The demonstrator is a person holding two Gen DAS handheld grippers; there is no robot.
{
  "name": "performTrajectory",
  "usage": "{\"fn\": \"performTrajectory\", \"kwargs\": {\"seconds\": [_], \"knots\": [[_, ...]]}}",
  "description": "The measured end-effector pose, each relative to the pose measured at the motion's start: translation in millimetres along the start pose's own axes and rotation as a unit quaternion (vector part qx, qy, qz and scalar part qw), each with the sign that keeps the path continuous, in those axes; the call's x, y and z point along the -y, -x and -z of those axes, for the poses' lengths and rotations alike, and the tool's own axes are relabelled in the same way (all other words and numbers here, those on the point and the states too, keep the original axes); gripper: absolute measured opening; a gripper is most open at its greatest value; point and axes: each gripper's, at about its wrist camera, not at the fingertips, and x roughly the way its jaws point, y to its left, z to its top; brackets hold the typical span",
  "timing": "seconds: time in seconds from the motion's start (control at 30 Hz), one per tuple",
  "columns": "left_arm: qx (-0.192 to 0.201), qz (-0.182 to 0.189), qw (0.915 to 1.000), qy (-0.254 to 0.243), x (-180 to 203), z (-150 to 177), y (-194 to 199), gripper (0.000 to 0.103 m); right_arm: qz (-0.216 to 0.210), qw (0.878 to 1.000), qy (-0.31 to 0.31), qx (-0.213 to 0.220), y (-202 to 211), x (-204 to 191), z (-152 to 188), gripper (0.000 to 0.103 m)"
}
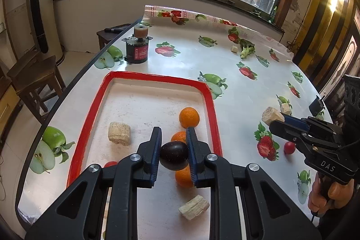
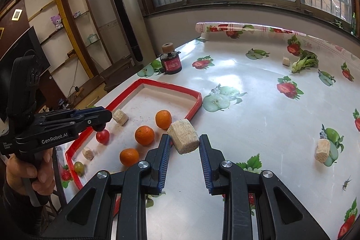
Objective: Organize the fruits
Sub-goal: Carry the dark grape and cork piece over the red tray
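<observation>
writing: I read "DAS" on the right gripper (image 1: 277,122) body and "GenRobot.AI" on the left gripper (image 1: 173,145) body; red label on the black can (image 1: 136,50) is unreadable.
left gripper: clamped on a dark purple plum (image 1: 174,155), held above the tray (image 1: 210,102).
right gripper: pads either side of a pale fibrous block (image 2: 184,138); I can't tell if they actually touch it.
fruit in tray: three glossy oranges (image 2: 144,135) toward the tray's right edge, a red tomato (image 2: 102,136), a green grape (image 2: 79,167) at its near-left corner.
table (image 2: 258,118): another tomato (image 1: 289,147) outside the tray's right edge.
</observation>
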Motion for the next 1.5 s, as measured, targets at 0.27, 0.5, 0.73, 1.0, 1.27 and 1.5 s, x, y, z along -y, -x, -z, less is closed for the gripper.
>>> {"fn": "performTrajectory", "kwargs": {"seconds": [0.27,0.5,0.73,1.0,1.27,1.5], "knots": [[-0.002,-0.016,0.9997,0.017,-26,-12,-8,0.019,-0.015,1.0,0.008,-0.005,-25,-15,-18,0.027],[-0.006,-0.031,0.9991,0.03,-44,-25,-21,0.019,-0.024,1.0,0.002,-0.011,-51,-20,-38,0.027],[-0.012,-0.045,0.9983,0.033,-52,-39,-40,0.019,-0.023,0.999,-0.002,-0.022,-81,-25,-52,0.027],[-0.03,-0.065,0.9968,0.036,-53,-54,-76,0.019,-0.01,0.999,-0.016,-0.042,-117,-16,-63,0.027],[-0.057,-0.08,0.9943,0.041,-54,-54,-107,0.02,0.002,0.997,-0.005,-0.074,-155,-16,-61,0.027],[-0.081,-0.088,0.9918,0.044,-58,-47,-124,0.02,0.002,0.996,0.001,-0.093,-173,-16,-57,0.028]]}}
